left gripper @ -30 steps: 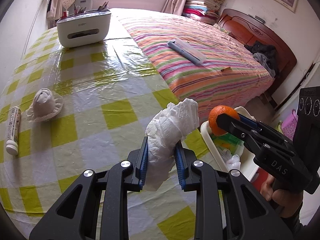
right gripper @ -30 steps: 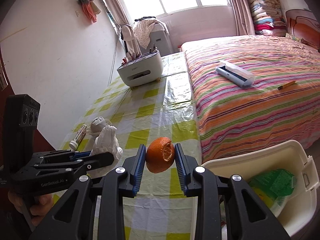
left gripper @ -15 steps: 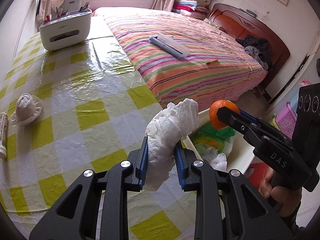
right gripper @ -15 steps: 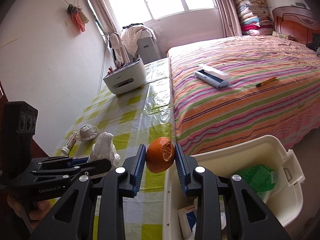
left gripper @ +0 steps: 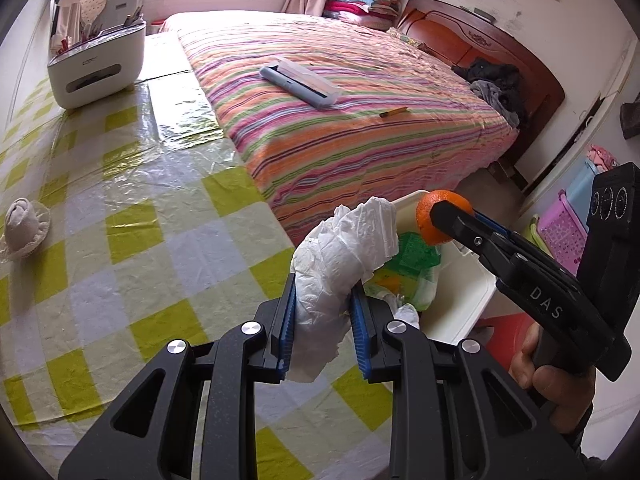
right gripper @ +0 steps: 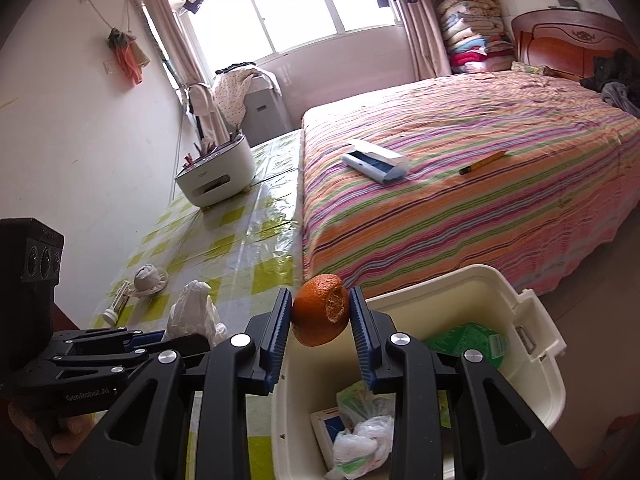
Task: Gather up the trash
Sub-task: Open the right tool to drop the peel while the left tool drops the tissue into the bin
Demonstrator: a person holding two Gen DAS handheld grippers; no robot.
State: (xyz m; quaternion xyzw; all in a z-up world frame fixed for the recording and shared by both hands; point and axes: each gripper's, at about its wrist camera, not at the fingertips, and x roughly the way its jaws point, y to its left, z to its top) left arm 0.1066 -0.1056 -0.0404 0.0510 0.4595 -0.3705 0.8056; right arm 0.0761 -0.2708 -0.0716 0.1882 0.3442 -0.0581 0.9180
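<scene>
Left tongs (left gripper: 323,316) clamped on crumpled white tissue (left gripper: 344,264), right tongs (right gripper: 320,322) on orange peel (right gripper: 320,309), cream bin (right gripper: 536,364) at five o'clock.

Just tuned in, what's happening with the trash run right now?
A person is carrying trash in both hands. The left hand-held gripper is shut on a crumpled white wrapper, above the table's edge. The right hand-held gripper is shut on an orange peel, above the near rim of the bin. Nothing is dropped yet. A wad is still on the table.
</scene>
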